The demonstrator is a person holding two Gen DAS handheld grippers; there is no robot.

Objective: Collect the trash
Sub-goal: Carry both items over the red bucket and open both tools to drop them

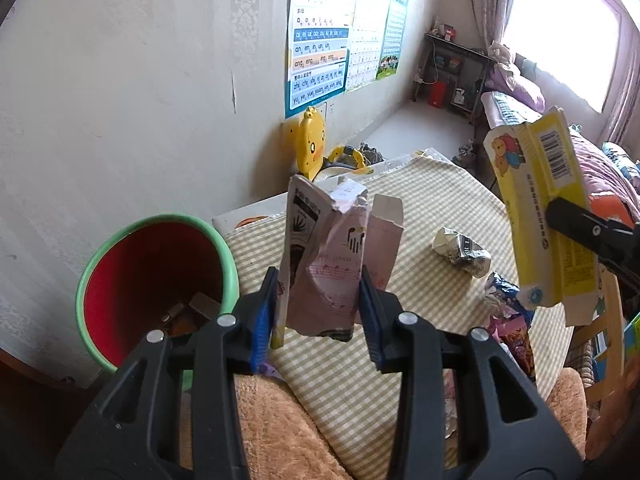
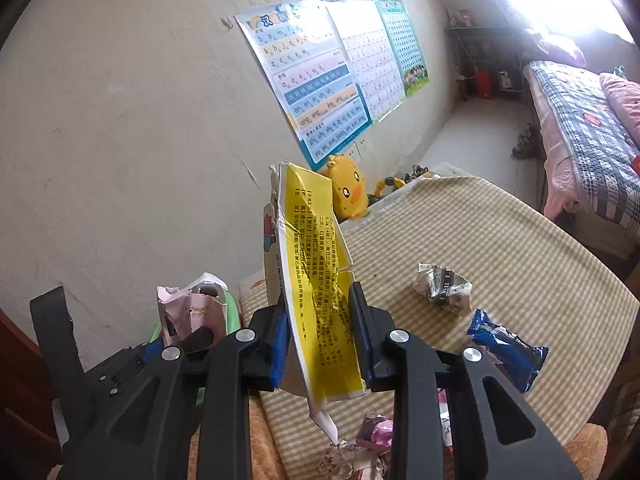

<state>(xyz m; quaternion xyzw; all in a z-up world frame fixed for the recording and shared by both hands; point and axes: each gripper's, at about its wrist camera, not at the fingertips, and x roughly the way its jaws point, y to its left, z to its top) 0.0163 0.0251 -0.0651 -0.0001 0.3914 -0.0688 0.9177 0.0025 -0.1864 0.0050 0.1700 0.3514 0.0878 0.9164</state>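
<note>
- Holding a crumpled pink carton (image 1: 328, 264): left hand-held gripper (image 1: 318, 304) is closed partway on it, blue ribbed pads pressing both flattened sides; thin card, torn open top, music-note print.
- Right hand-held gripper (image 2: 320, 332) is clamped nearly shut on a flattened yellow carton (image 2: 316, 280); creased card, black print, bent flap hanging below the pads. In the left wrist view the same carton shows a barcode and cartoon bears.
- Both cartons are off the worktop (image 2: 500, 240), up in the air.
- Landmark: bin (image 1: 160, 276), round, red inside, green rim, standing against the worktop's left edge. Some scraps lie at its bottom; can't tell what they are.
- Pink carton hangs just right of the bin rim, over the worktop's near-left corner; yellow carton is well right of the bin, over the worktop's far side from it.
- Worktop cover: woven yellow-and-white check cloth, rounded edge.
- Still lying on the cloth, right of the bin: crumpled silver foil wrapper (image 2: 442, 288) mid-worktop; glossy blue snack wrapper (image 2: 506, 352) further right; pink crinkled wrapper (image 2: 376, 430) at the near edge.
- Fuzzy orange fabric (image 1: 276, 432) drapes below the worktop's near edge.
- Yellow plastic duck toy (image 2: 350, 192) sits beyond the bin, by the wall.
</note>
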